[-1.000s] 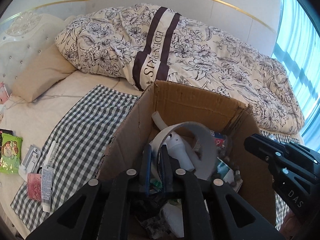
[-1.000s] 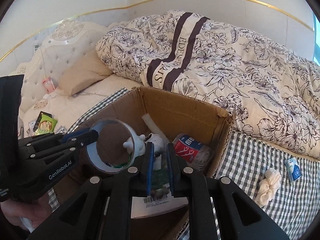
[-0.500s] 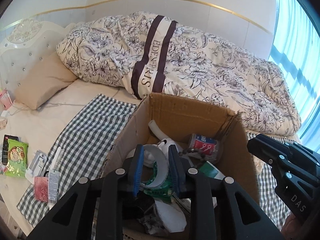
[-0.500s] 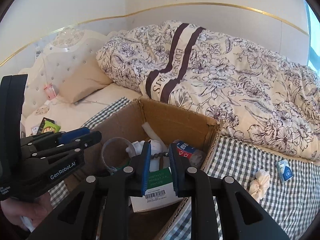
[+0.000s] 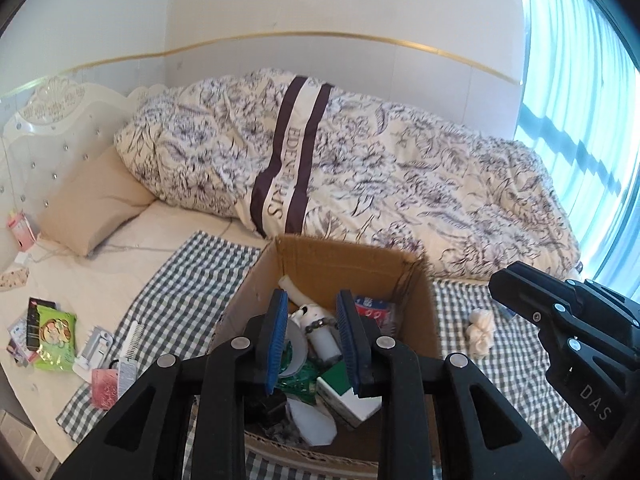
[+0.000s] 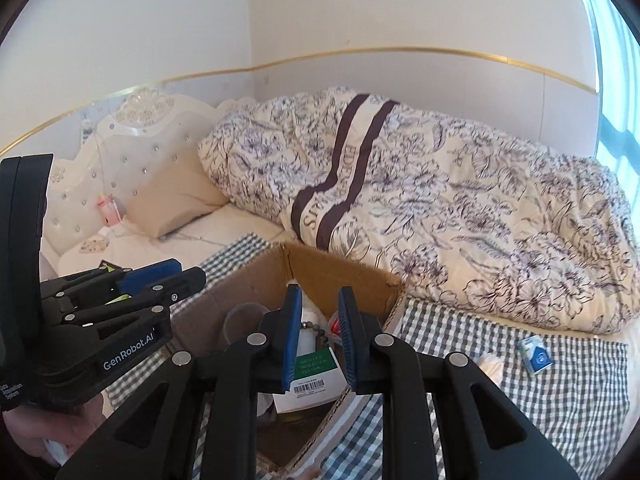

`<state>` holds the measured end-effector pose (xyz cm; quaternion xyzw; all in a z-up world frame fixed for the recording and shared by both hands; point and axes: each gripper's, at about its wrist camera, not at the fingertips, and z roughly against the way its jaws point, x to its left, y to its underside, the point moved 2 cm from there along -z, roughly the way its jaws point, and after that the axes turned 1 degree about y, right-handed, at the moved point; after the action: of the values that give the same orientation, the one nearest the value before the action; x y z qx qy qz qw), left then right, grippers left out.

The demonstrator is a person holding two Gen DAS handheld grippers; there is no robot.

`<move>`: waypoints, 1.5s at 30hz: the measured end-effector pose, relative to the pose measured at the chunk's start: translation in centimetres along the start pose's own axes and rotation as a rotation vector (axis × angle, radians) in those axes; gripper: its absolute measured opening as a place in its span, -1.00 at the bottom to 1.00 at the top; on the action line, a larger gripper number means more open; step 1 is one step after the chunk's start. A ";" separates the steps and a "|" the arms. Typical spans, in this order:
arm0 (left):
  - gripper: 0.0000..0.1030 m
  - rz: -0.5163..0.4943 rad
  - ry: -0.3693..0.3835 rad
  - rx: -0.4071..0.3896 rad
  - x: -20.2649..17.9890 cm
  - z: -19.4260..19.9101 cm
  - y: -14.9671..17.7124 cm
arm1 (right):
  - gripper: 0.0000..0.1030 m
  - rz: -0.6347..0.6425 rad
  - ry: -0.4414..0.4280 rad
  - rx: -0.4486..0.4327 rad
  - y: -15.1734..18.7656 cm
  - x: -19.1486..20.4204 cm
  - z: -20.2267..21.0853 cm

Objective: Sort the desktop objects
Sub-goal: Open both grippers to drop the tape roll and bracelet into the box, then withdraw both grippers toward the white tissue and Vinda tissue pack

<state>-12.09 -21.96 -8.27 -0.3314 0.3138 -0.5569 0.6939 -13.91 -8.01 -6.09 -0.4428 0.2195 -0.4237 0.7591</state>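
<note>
The left gripper (image 5: pixel 312 336) is hovering above the cardboard box (image 5: pixel 344 260) with its jaws spread apart and nothing between the blue pads (image 5: pixel 276 340). The right gripper (image 6: pixel 320 332) is hanging over the same box, its jaws likewise parted and empty. The box is sitting on a checked cloth (image 5: pixel 188 280) laid across the bed, in front of a floral duvet (image 5: pixel 360 176). Inside the box, a roll of tape (image 5: pixel 298 350) is lying against a white bottle (image 5: pixel 320 328); a green-and-white carton (image 5: pixel 344 392) is lying near the front wall and a red-labelled pack (image 5: pixel 370 306) near the back right corner. To the left of the box, a white comb (image 5: pixel 134 334), a tube (image 5: pixel 126 374) and a green snack packet (image 5: pixel 54 338) are lying unsorted. To the right, a white scrunchie (image 5: pixel 480 328) is resting on the cloth, and in the right wrist view a small blue-and-white carton (image 6: pixel 534 354) is lying well apart from the box.
</note>
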 end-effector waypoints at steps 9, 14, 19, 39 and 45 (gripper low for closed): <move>-0.46 -0.023 0.017 -0.081 -2.9 5.3 -1.1 | -0.60 -0.005 0.039 -0.092 -0.7 -1.0 6.6; -0.31 -0.041 0.036 -0.123 -5.1 8.2 -1.5 | -0.53 -0.016 0.068 -0.141 -0.9 -2.2 10.4; -0.14 -0.049 0.065 -0.164 -7.2 10.8 -1.7 | -0.53 -0.015 0.100 -0.177 -0.8 -3.2 14.1; 0.40 -0.063 0.172 -0.266 -15.7 17.9 -1.1 | -0.05 -0.051 0.249 -0.273 1.3 -7.7 26.0; 0.62 -0.089 0.195 -0.288 -18.9 19.6 -0.8 | 0.09 -0.086 0.286 -0.302 2.1 -9.9 29.1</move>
<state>-0.23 -1.42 5.05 -0.3854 0.4410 -0.5660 0.5802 2.28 14.93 6.60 -0.4957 0.3669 -0.4765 0.6266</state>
